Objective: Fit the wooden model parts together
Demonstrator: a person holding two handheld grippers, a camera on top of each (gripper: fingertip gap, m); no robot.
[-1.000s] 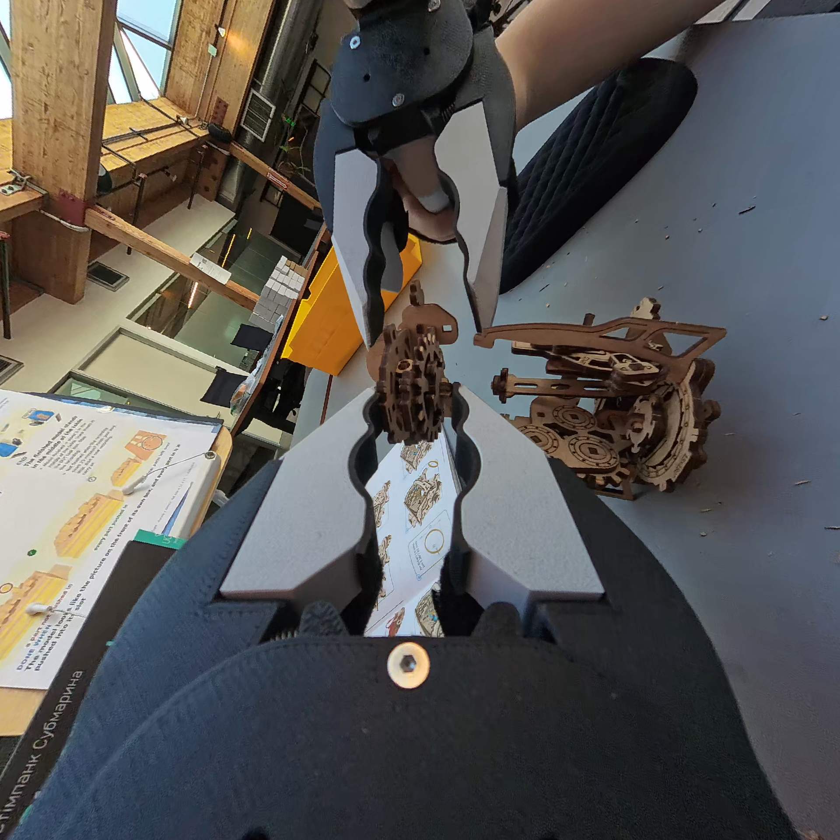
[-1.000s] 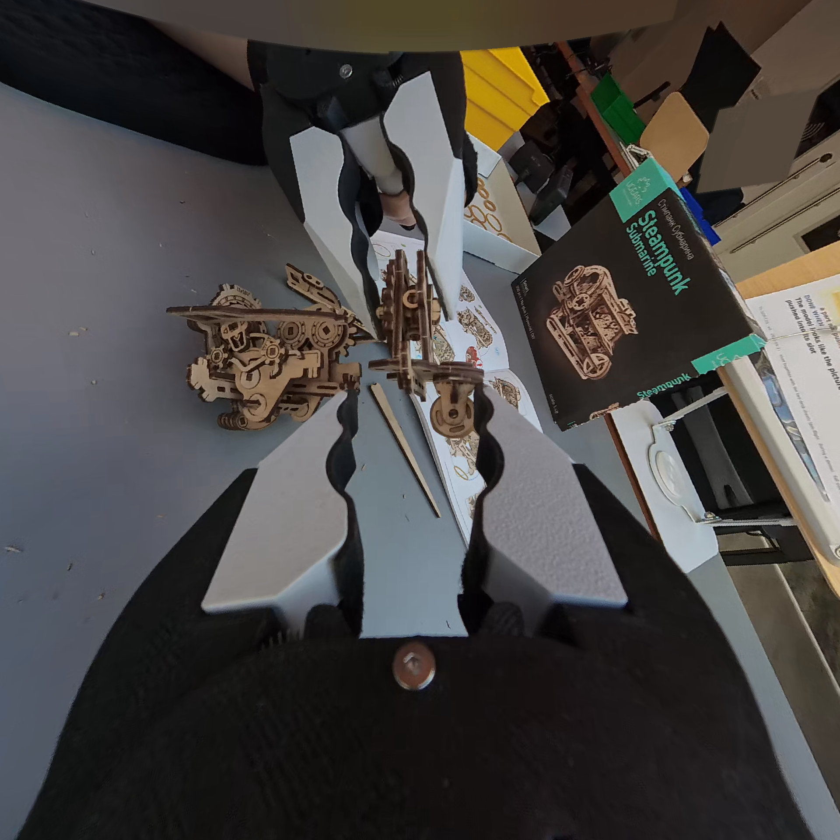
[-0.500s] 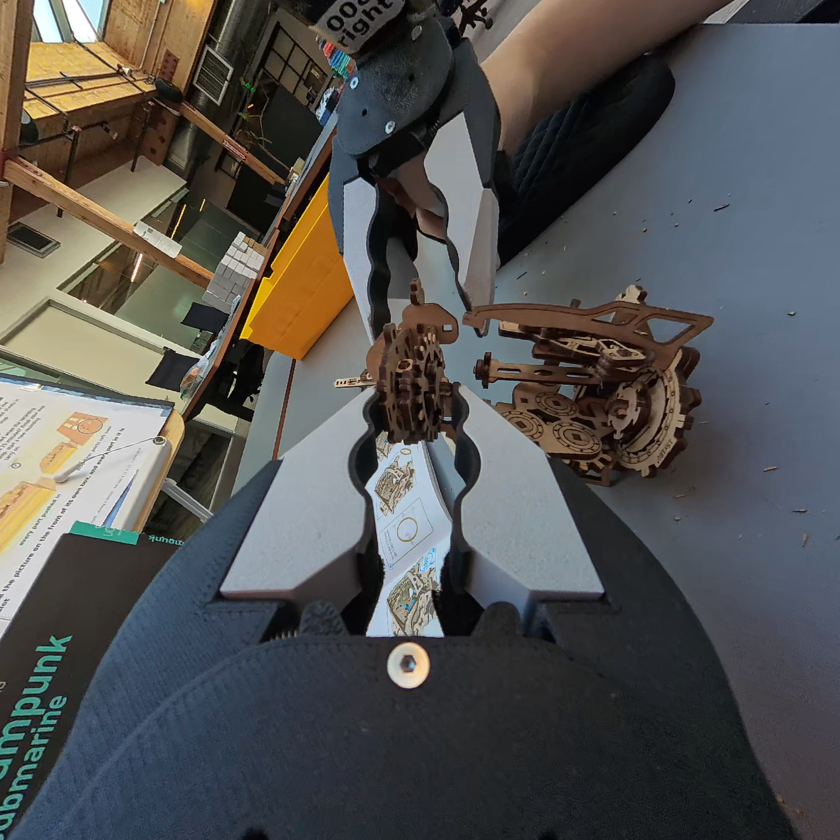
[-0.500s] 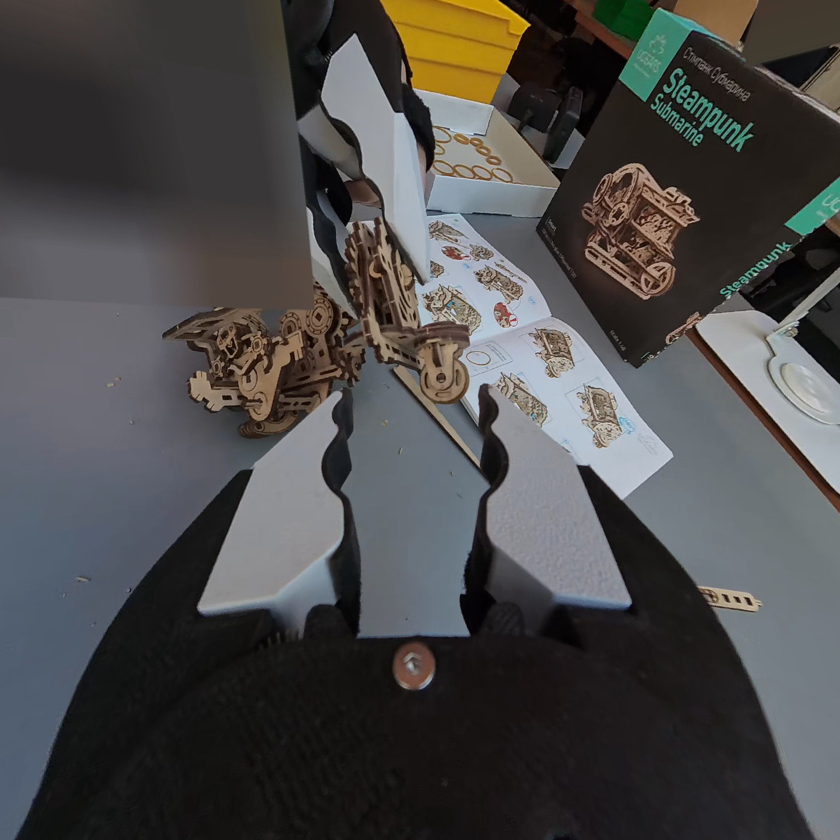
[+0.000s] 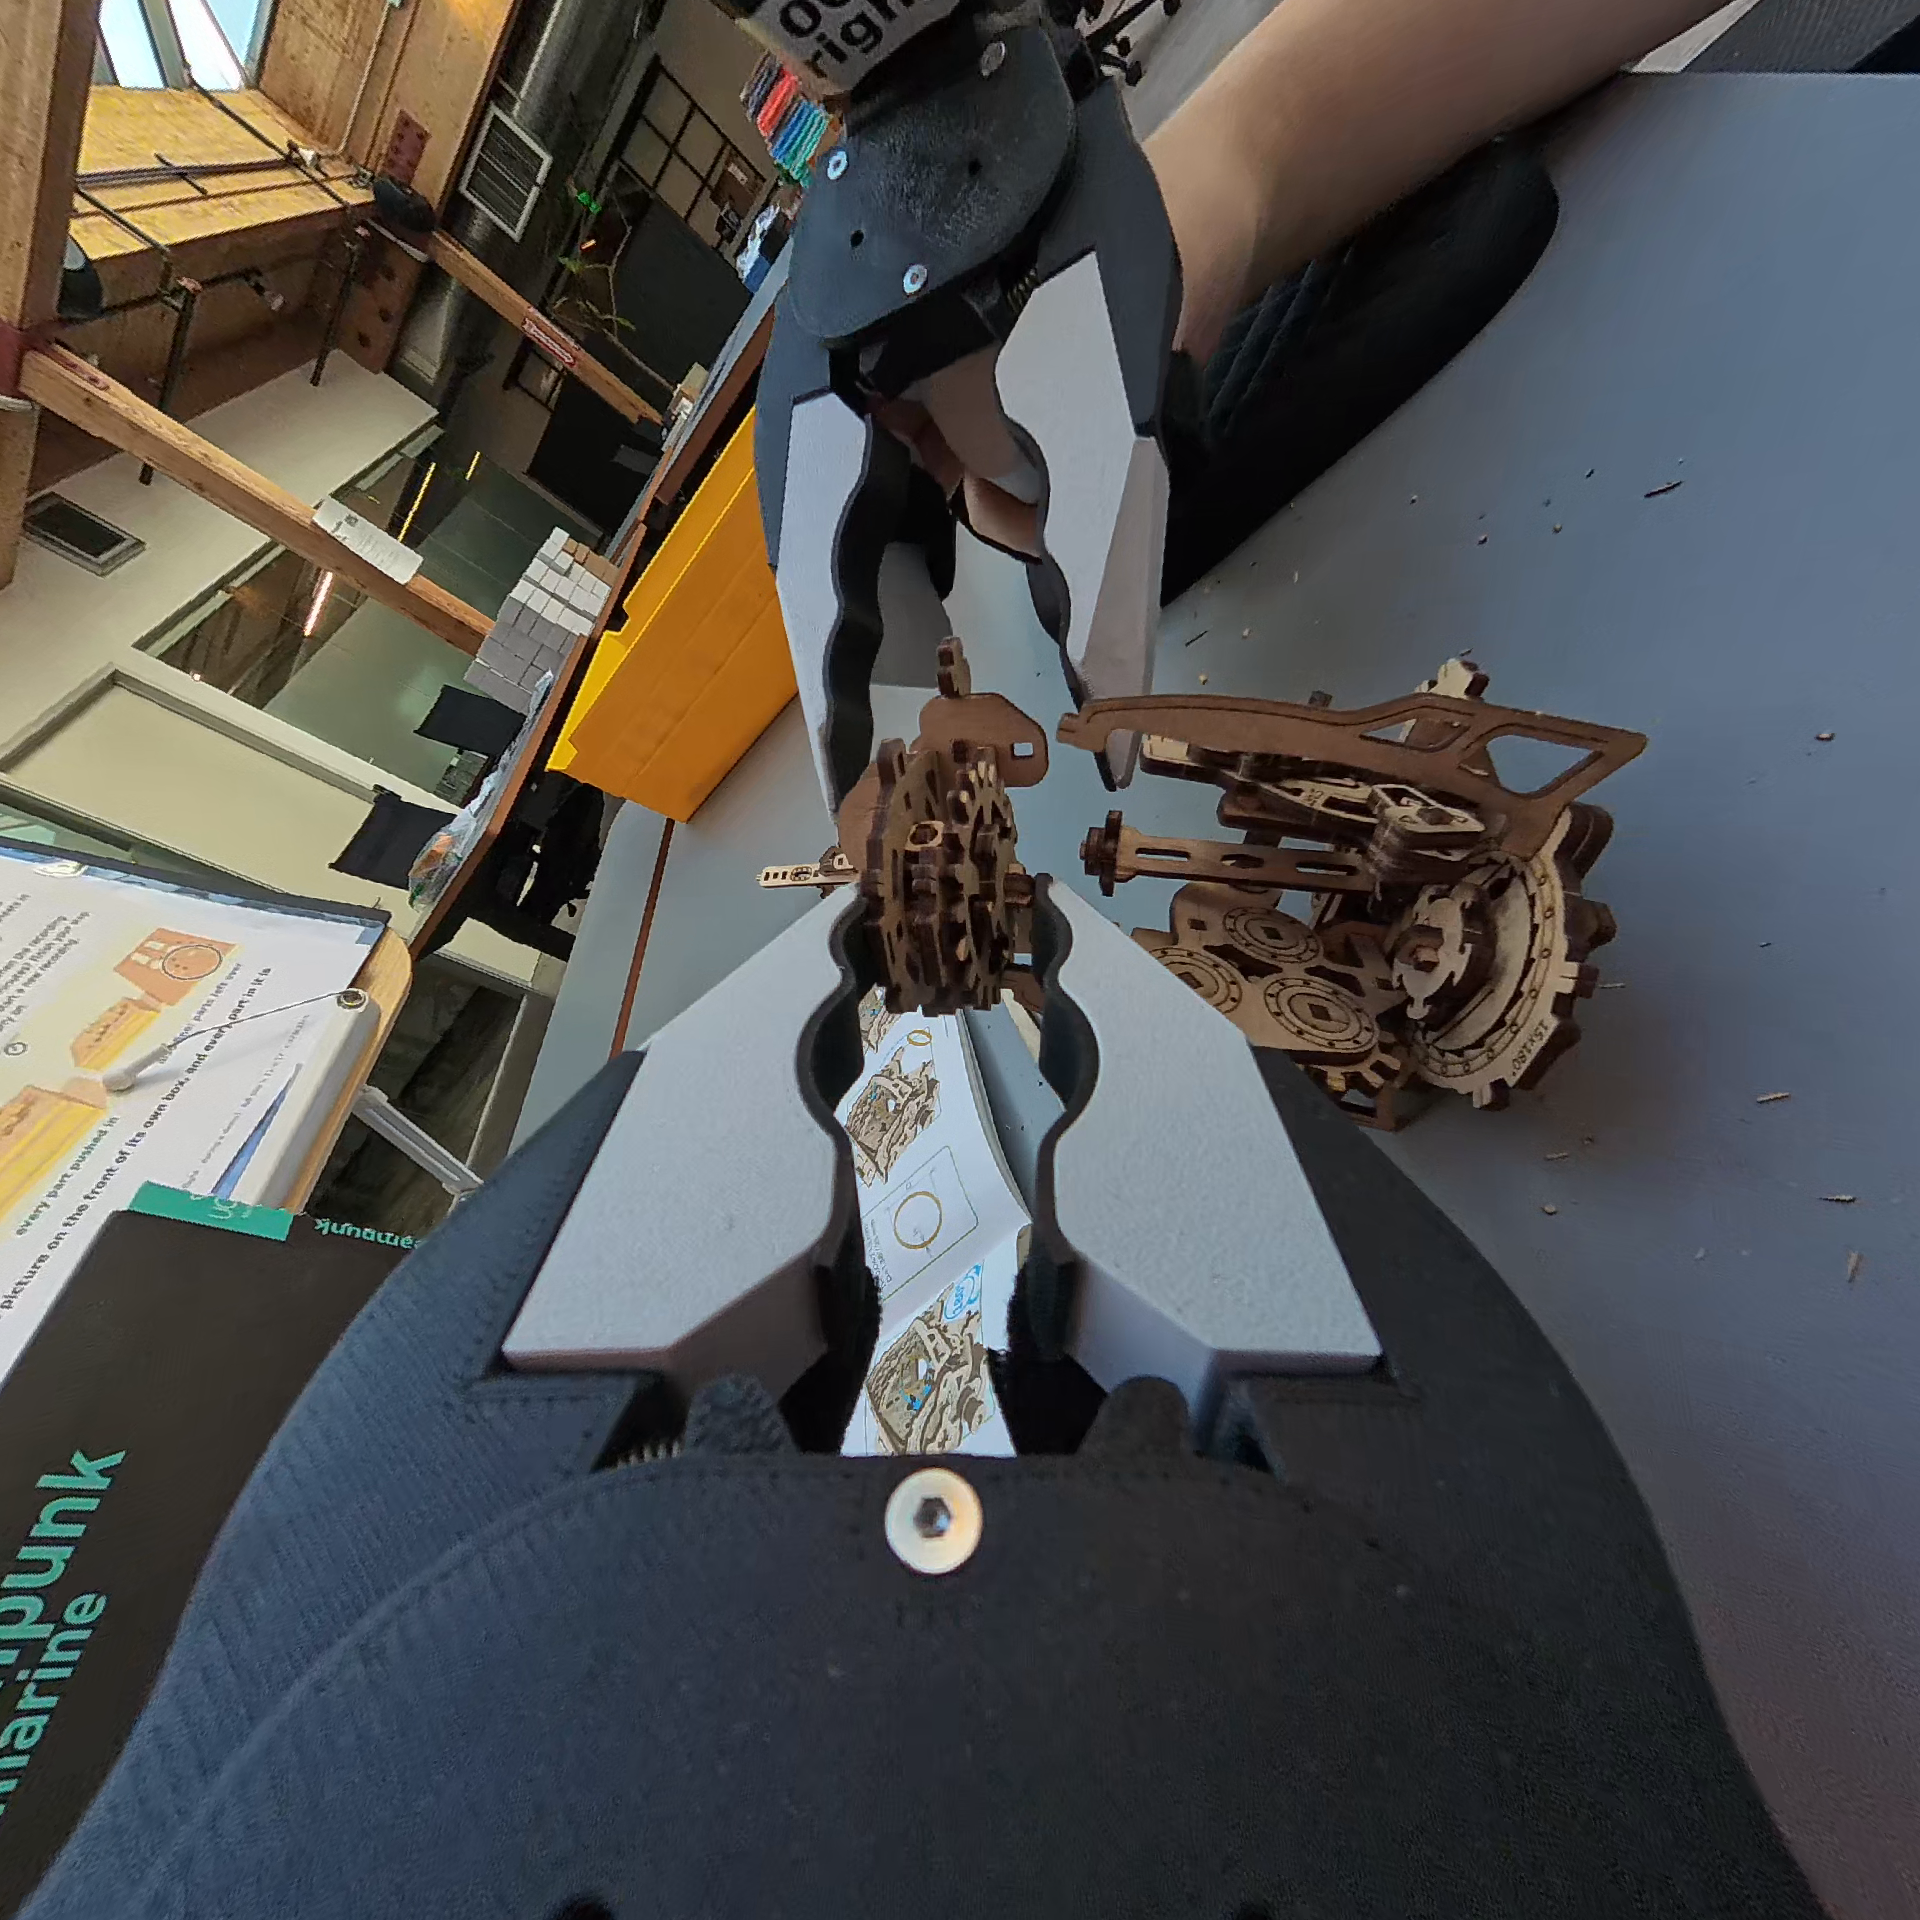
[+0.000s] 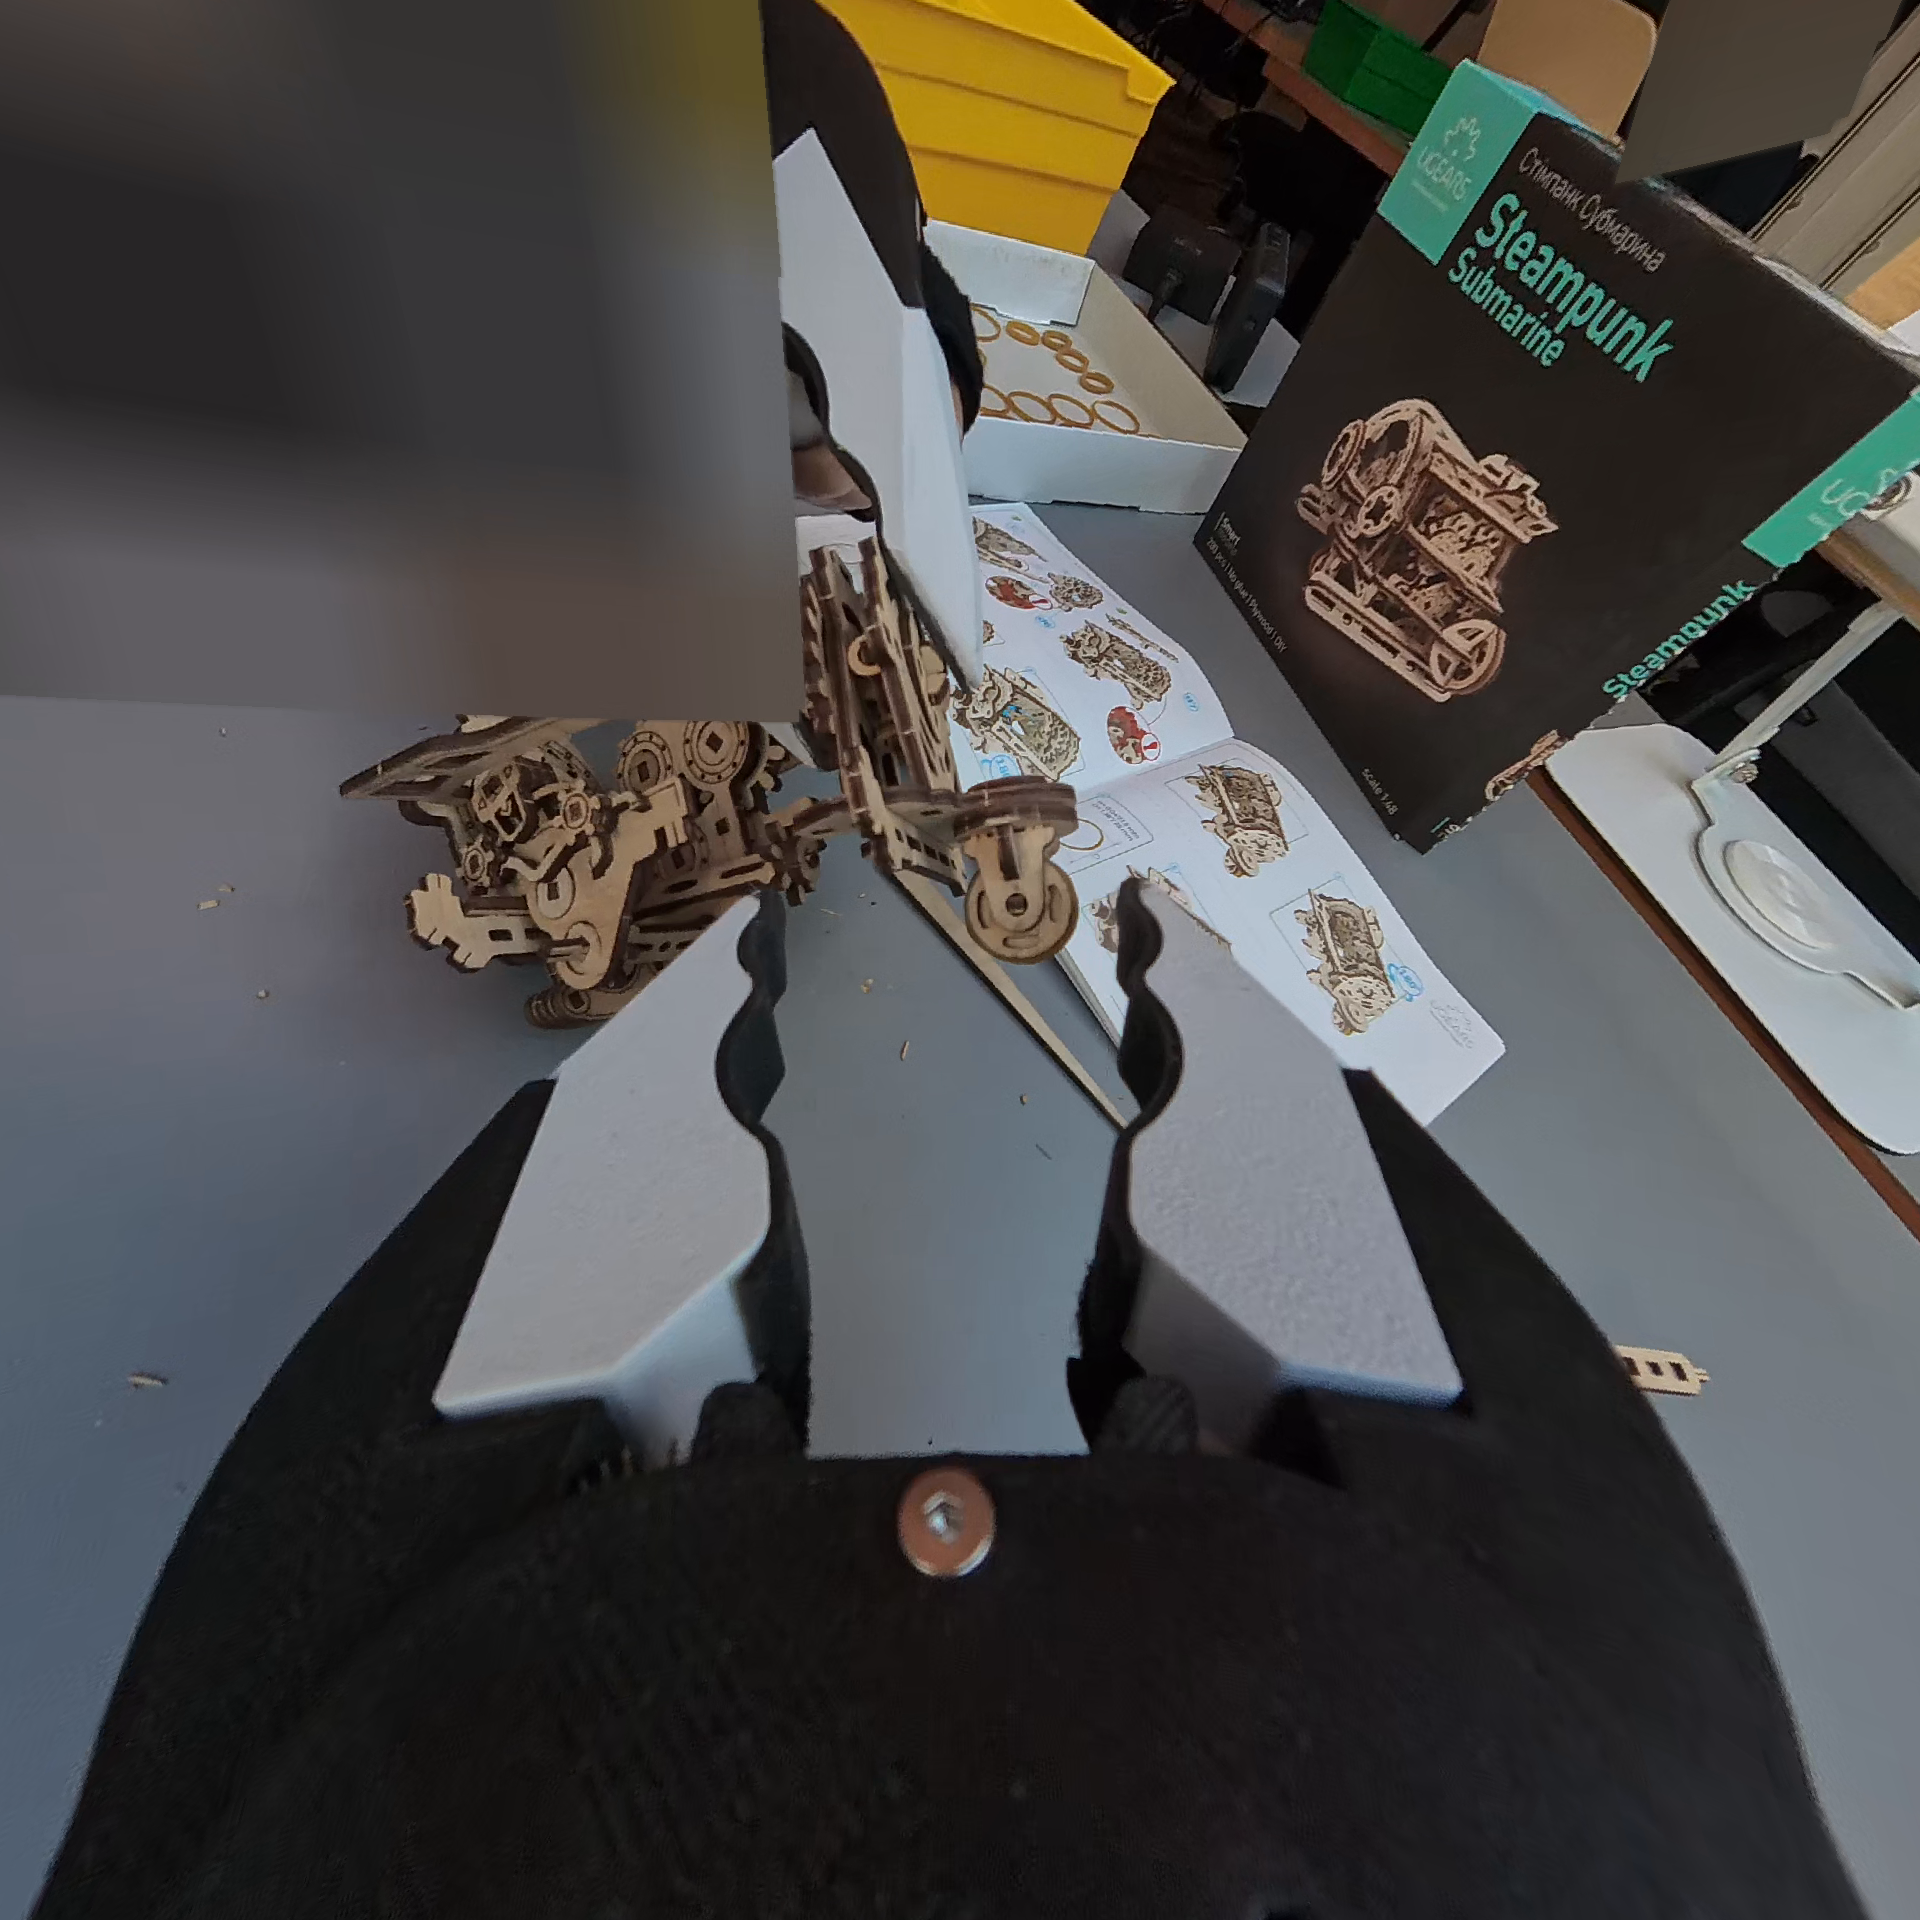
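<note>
Small brown laser-cut wooden gear cluster [image 5: 940, 878] pinched at the tips of the left gripper [image 5: 943, 925], raised above the grey table [image 5: 1662, 520], with a flat hooked arm at its top and, seen from the right wrist view, a little wooden wheel [image 6: 1016, 912] hanging at its near end. Clamped firmly between both wavy black pads, jaws drawn narrow around it. Just beside it, resting on the table, a larger pale-and-dark wooden model assembly [image 5: 1382, 914] of gears, discs and a long openwork bar, apart from the held cluster. Right gripper [image 6: 940, 914] spread wide, nothing between its fingers, tips near the little wheel without touching. Underneath, an open white instruction booklet [image 6: 1226, 821] with printed drawings and a thin wooden stick [image 6: 1023, 1008]. Farther out, a black kit box [image 6: 1538, 499] standing upright, a white tray [image 6: 1132, 457] of tan rings, yellow bins [image 6: 997, 114].
</note>
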